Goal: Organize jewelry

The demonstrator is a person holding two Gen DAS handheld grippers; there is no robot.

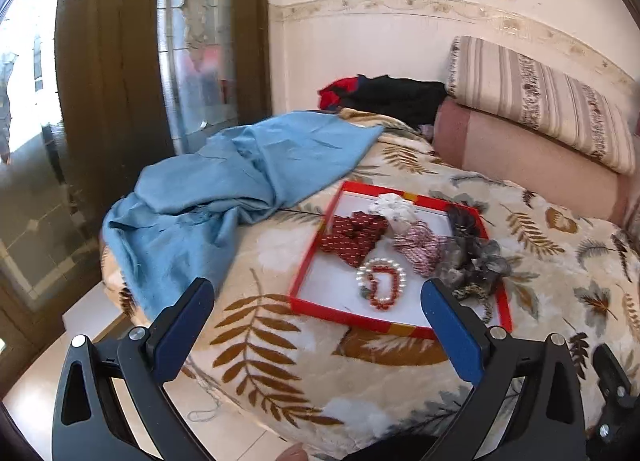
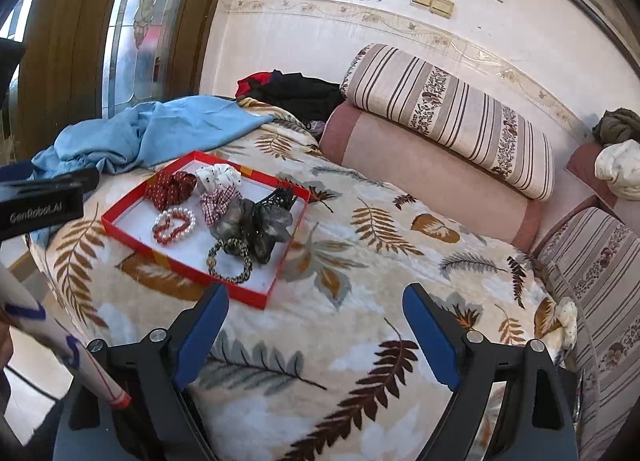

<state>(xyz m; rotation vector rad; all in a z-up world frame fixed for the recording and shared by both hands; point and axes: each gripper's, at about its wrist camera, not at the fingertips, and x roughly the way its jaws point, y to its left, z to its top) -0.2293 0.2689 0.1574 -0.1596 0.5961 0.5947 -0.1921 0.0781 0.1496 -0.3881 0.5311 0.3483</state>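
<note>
Both claws released and empty: left gripper (image 1: pixel 318 301), right gripper (image 2: pixel 316 303). Red tray (image 2: pixel 128 239) on the leaf-print blanket (image 2: pixel 360 245), ahead-left of the right claw, holds pearl bracelet (image 2: pixel 188 221), red bead bracelet (image 2: pixel 170 231), and apparently scrunchies (image 2: pixel 170 189).

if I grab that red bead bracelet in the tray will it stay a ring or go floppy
Probably floppy: the red bracelet already lies bent in a heart-like loop, not a round ring. It looks light, being small beads. It sits inside the pearl bracelet, seemingly touching, so that may drag along. Round beads might slip between flat pads.
</note>
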